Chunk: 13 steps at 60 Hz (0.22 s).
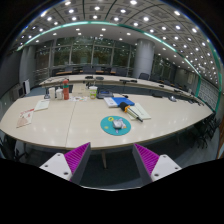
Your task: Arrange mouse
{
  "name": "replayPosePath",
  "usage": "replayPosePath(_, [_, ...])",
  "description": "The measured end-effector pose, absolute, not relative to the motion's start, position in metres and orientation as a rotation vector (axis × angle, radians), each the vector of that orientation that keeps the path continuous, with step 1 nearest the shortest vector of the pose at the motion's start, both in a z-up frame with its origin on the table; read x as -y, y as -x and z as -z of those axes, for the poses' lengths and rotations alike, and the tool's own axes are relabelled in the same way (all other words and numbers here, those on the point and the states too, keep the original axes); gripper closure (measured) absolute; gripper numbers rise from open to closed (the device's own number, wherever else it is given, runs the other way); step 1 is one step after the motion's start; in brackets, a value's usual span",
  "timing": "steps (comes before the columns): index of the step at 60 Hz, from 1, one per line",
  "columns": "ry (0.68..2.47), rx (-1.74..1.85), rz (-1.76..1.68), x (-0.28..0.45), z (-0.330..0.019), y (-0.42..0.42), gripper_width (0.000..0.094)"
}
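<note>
Presently catalogued, left to right, from a vantage raised above and back from a large pale wood-topped desk (70, 122) in a dim open office lit by rows of round ceiling lamps.

Item: flat papers or a thin book (25, 117) lying on the near left part of the desk.

Item: a cluster of small bottles and containers (60, 92), one red-topped, standing upright at the far left edge of the desk; too small to identify singly.

Item: a blue flat object, possibly a folder or book (122, 101), lying toward the far middle of the desk with light-coloured sheets just beside it.

Item: a round teal mouse mat (115, 125), lying flat on the near middle of the desk, beyond the fingers and roughly in line with the gap between them.

Item: a small pale computer mouse (119, 124), resting on the teal mat, slightly right of its centre, well apart from both fingers.

Item: a light green-edged booklet (139, 112), lying just right of the mat and a little farther back.

Item: hand-held gripper (112, 160), its two white fingers with magenta pads spread wide apart, holding nothing, poised in the air short of the near edge of the desk.

Item: further long desks and dark chairs behind, beneath glazed partitions.
</note>
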<state>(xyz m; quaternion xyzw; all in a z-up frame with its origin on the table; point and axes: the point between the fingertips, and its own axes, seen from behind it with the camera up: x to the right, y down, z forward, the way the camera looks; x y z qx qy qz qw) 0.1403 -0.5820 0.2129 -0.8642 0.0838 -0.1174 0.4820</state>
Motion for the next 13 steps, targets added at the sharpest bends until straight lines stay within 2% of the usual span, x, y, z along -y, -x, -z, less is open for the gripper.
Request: replayPosePath(13, [2.093, -0.218, 0.32, 0.594, -0.223, -0.144, 0.0083])
